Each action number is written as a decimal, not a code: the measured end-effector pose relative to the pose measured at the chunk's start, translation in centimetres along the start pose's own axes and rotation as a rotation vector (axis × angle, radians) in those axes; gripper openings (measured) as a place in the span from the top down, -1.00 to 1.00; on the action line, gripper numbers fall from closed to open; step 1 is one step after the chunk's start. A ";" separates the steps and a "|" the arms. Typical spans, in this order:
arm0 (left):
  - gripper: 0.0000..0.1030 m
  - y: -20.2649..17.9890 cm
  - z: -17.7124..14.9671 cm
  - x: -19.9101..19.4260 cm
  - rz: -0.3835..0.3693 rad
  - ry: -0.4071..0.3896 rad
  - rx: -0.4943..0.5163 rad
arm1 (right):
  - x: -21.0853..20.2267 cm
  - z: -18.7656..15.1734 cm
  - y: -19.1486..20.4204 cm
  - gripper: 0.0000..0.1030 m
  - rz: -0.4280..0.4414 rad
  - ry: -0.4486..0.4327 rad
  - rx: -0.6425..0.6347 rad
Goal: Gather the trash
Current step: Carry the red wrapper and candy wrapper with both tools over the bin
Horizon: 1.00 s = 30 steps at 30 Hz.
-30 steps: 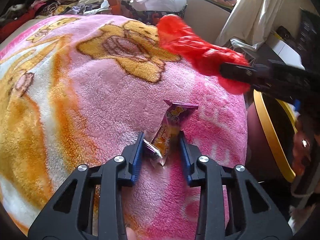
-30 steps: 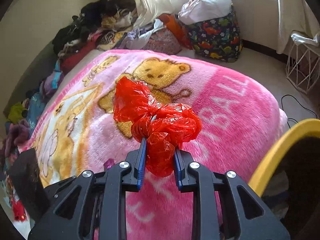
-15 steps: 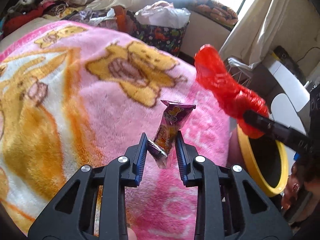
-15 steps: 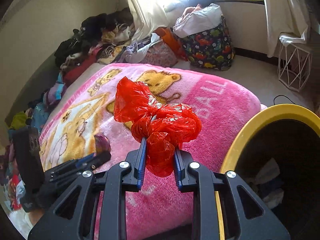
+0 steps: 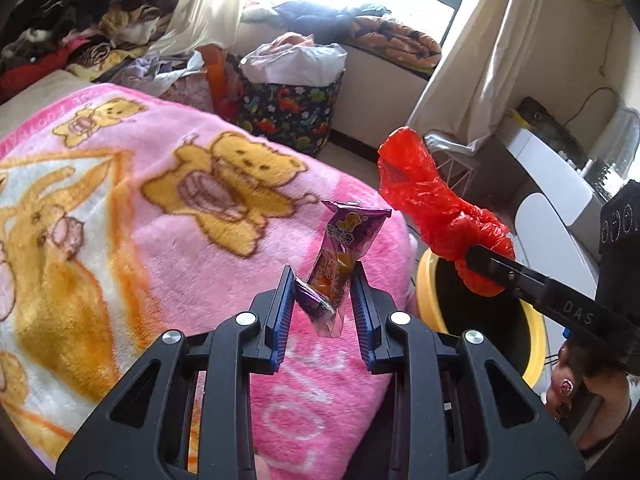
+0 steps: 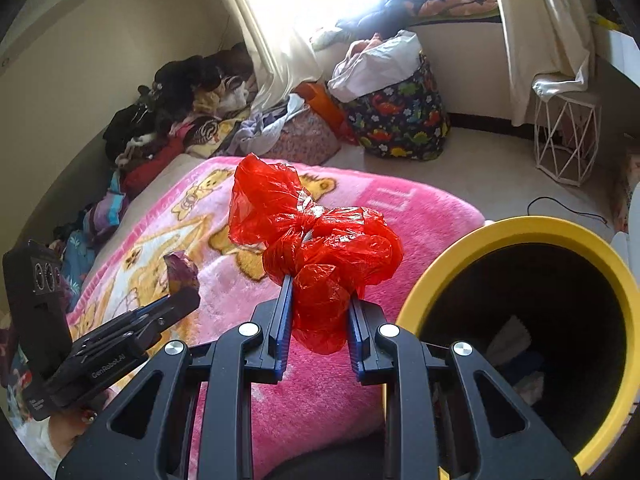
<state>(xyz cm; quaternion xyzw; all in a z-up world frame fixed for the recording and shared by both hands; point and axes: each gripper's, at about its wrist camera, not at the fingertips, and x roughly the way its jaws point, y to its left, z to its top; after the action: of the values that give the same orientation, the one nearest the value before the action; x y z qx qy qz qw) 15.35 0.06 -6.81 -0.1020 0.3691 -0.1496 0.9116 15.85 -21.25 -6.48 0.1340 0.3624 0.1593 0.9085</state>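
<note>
Two sets of tongs are in view, and we find each clenched on a piece of trash. Our left tongs [image 5: 322, 304] grip a purple snack wrapper [image 5: 340, 256] between the blue pads; the wrapper stands upright, its printed top rising above the fingertips and its crumpled lower end hanging between the jaws, clear of the bedding. Our right tongs [image 6: 320, 320] pinch a crumpled red plastic bag [image 6: 316, 248], which bulges above and below the pads.

We note both items held in the air above a bed covered by a pink blanket [image 5: 140, 240] printed with yellow cartoon bears. In the left wrist view the red bag sits over the near rim of a yellow-rimmed bin [image 6: 516, 232] with a dark interior, standing just beside the bed's edge. In the right wrist view some pale scraps lie at the bin's bottom. A hand [image 5: 580, 392] with painted nails shows beneath the right tool.

Beyond the bed we record a dinosaur-print fabric basket [image 6: 400, 120] stuffed with white material, a heap of clothing [image 6: 168, 112] along the wall, pale curtains, and a white wire stand [image 6: 566, 136] on the floor.
</note>
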 end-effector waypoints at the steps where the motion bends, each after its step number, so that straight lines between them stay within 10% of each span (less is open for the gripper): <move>1: 0.59 -0.2 0.0 -0.1 -0.003 -0.003 0.003 | -0.4 0.0 -0.2 0.56 -0.003 -0.006 0.003; 30: 0.59 -10.3 -0.1 1.2 -0.125 0.014 0.160 | -7.4 -3.0 -9.7 0.56 -0.187 -0.075 0.150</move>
<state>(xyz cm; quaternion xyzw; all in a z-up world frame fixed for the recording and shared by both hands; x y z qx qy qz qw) 14.10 -10.00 -4.59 -0.0509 0.3553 -0.2359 0.9031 10.56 -32.59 -7.54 0.1729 0.3498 0.0412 0.9198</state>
